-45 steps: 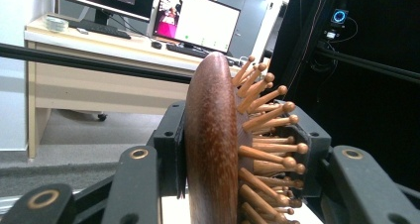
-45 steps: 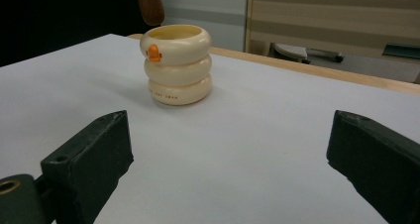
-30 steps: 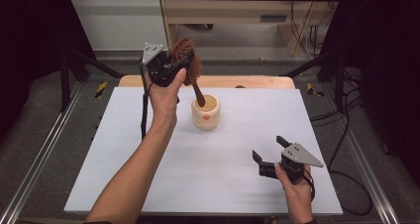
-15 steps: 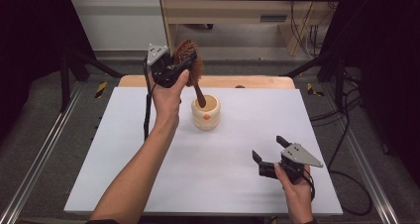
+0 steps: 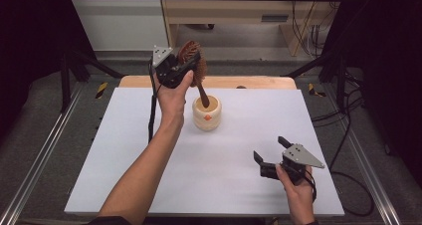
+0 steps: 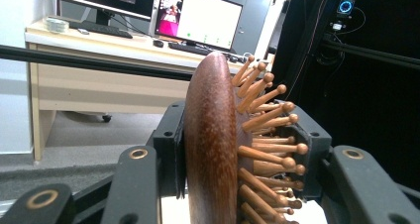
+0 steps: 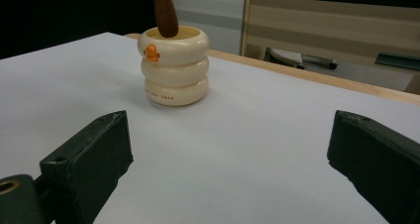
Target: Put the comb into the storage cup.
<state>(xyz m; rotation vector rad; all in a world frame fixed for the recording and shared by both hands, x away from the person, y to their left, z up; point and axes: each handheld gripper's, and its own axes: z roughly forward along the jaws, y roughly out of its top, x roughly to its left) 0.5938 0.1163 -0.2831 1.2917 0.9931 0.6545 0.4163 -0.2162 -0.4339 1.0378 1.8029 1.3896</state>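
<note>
- A dark brown wooden hairbrush (image 5: 193, 60) with peg bristles is clamped by its head in the left claw (image 5: 186, 65), above the cream ringed cup (image 5: 207, 113) on the white desk (image 5: 124, 150).
- Its handle end is seen dipping into that cup's mouth.
- The right claw (image 5: 271, 158) is held wide open and empty, well apart from the cup, nearer the person.

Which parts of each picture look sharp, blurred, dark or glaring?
High view: even light on the white table, dark surroundings, soft overall. Left gripper view: the wooden hairbrush is fairly sharp, the bright monitor behind glares. Right gripper view: the cream cup is sharp with a soft shadow at its base, while the near jaws blur.
</note>
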